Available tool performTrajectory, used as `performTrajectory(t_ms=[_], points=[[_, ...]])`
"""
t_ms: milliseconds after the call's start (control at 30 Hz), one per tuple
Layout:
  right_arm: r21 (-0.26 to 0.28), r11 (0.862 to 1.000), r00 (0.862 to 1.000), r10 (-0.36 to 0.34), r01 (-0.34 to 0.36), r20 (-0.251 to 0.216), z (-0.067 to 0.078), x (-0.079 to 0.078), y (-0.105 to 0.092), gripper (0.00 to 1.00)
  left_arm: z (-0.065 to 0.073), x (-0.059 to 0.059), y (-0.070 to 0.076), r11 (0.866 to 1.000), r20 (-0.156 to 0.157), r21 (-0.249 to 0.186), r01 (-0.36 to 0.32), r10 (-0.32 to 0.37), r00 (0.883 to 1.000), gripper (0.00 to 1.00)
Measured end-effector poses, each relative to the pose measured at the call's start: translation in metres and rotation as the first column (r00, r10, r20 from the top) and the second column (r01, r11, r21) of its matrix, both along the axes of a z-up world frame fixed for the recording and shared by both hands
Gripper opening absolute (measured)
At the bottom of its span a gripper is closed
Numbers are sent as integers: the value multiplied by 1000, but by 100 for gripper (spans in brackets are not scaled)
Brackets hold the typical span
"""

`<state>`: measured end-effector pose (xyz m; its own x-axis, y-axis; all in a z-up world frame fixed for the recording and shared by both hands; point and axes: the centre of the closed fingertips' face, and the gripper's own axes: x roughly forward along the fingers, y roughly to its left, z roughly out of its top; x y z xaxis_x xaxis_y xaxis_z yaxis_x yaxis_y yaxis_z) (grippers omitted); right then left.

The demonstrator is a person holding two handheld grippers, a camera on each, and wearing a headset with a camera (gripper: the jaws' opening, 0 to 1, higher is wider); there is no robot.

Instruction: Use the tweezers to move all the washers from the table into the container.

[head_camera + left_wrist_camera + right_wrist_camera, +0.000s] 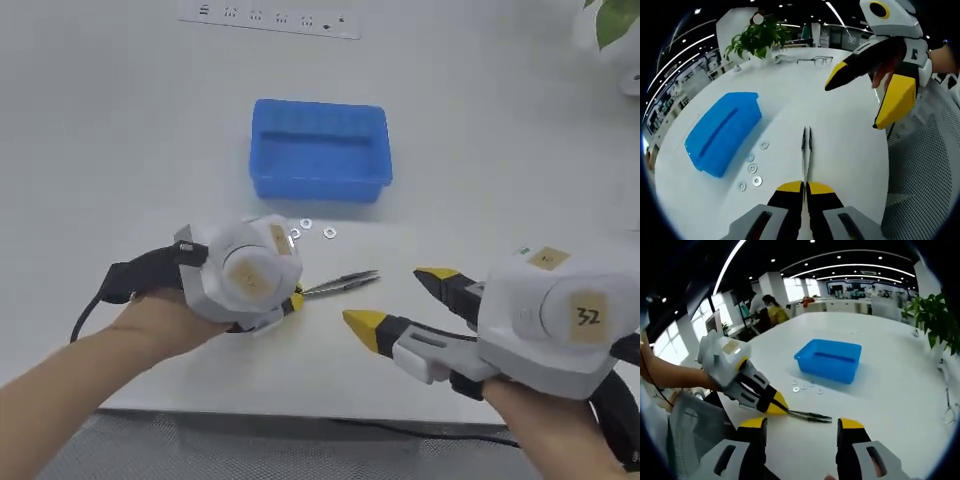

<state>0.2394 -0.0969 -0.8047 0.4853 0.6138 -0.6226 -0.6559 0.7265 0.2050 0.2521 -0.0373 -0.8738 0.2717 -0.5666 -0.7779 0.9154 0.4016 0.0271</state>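
washers (330, 233) lie loose on the white table (480, 150), just in front of the blue container (320, 150), in the head view. the left gripper (296, 300) grips the tweezers (342, 284) close by, and the right gripper (382, 295) is beside their tips. left gripper view: jaws pressed together on the tweezers' back end, washers to their left. right gripper view: jaws wide apart, nothing between them.
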Motion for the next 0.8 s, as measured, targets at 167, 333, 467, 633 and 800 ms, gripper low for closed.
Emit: performTrajectory(t_ms=[167, 333, 467, 633, 800], points=[[-28, 998, 998, 57, -56, 7, -2, -3, 6, 49, 16, -6, 1, 1000, 11, -17, -4, 4, 1000, 0], [-37, 993, 994, 114, -114, -7, -5, -3, 15, 37, 40, -12, -2, 998, 31, -61, -11, 13, 999, 0], [-35, 989, 990, 141, -141, -14, -7, -4, 24, 28, 56, -19, -5, 997, 58, -81, 2, 3, 998, 0], [-78, 967, 970, 243, -241, 20, -7, -6, 41, 21, 70, -29, -9, 995, 95, -91, 38, -29, 995, 0], [-114, 949, 953, 300, -294, 39, -7, -7, 53, 16, 77, -33, -11, 995, 143, -68, 73, -63, 988, 0]])
